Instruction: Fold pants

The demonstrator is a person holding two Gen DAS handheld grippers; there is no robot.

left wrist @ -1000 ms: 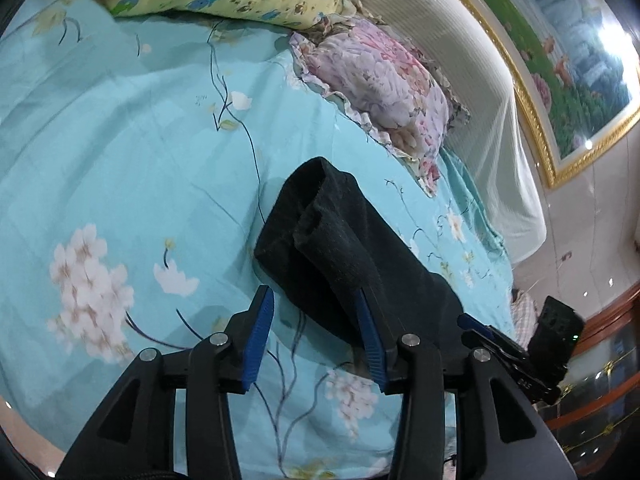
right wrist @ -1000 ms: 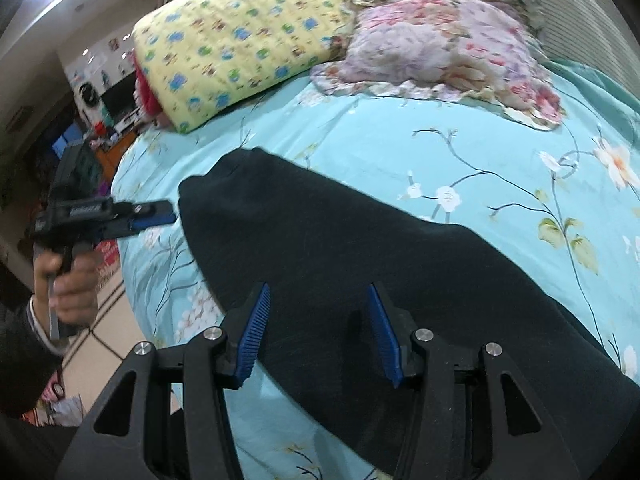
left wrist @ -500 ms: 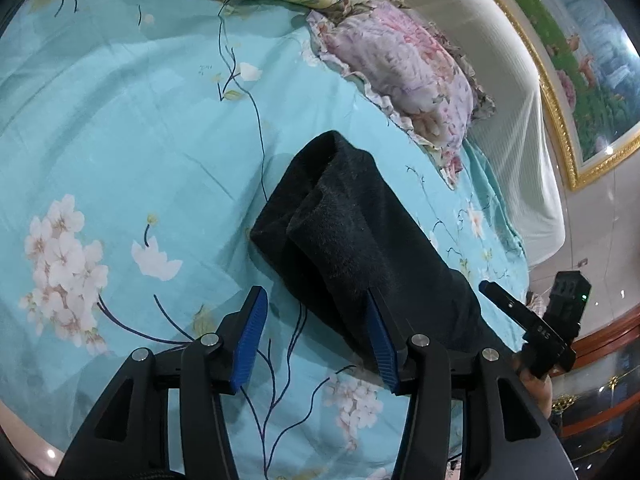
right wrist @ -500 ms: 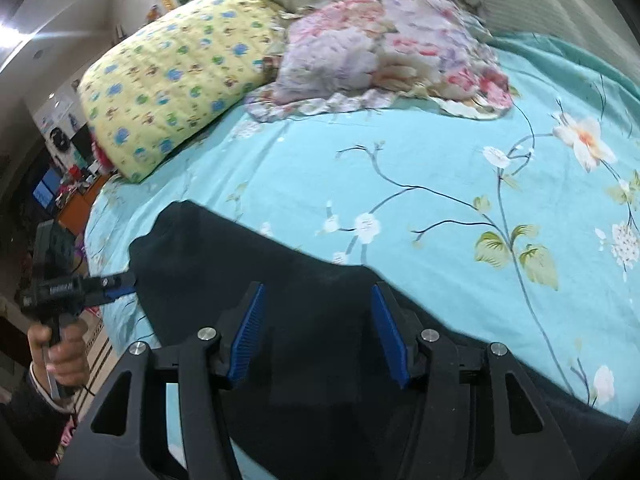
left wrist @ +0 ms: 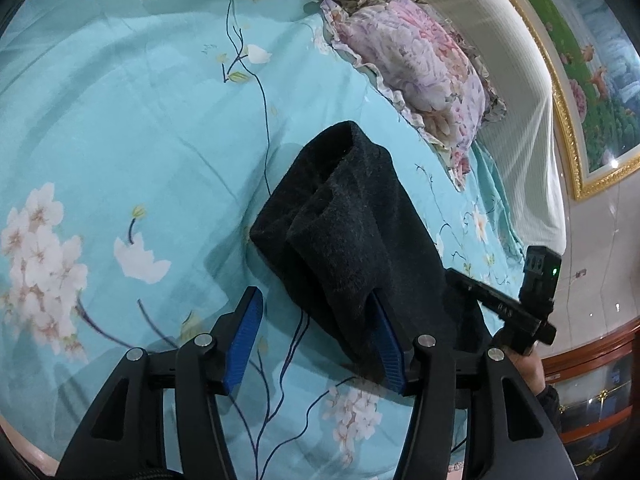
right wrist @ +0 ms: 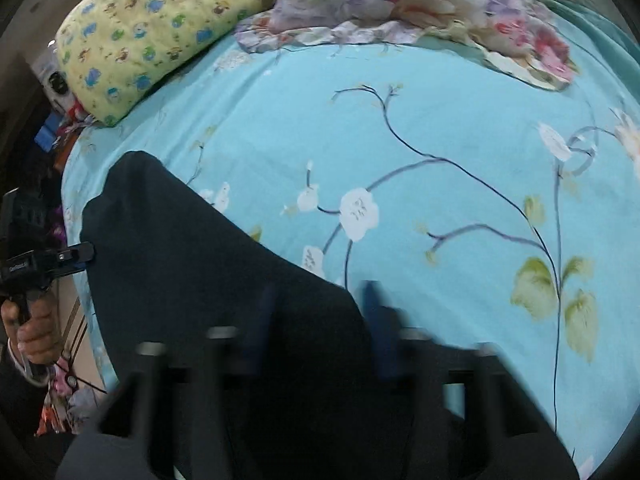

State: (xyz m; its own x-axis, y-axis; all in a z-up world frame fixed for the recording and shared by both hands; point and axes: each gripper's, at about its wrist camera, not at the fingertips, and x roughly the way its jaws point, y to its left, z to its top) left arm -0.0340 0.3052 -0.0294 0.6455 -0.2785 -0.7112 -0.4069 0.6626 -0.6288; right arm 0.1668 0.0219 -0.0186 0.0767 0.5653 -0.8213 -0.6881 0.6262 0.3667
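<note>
the black pants (left wrist: 352, 232) lie folded at frame centre on the turquoise bedsheet (left wrist: 120, 120). only the left wrist view shows the left gripper (left wrist: 316, 332) sharply, jaws spread and just widening, cloth against 1 pad. the right view blurs the right gripper (right wrist: 316, 320), jaws just narrowing over the pants; grasp unclear.

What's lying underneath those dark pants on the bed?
The dark pants lie straight on the turquoise flowered bedsheet, which shows all around them. Whatever sits directly beneath the fabric, or inside its folds, is covered and cannot be seen.
</note>
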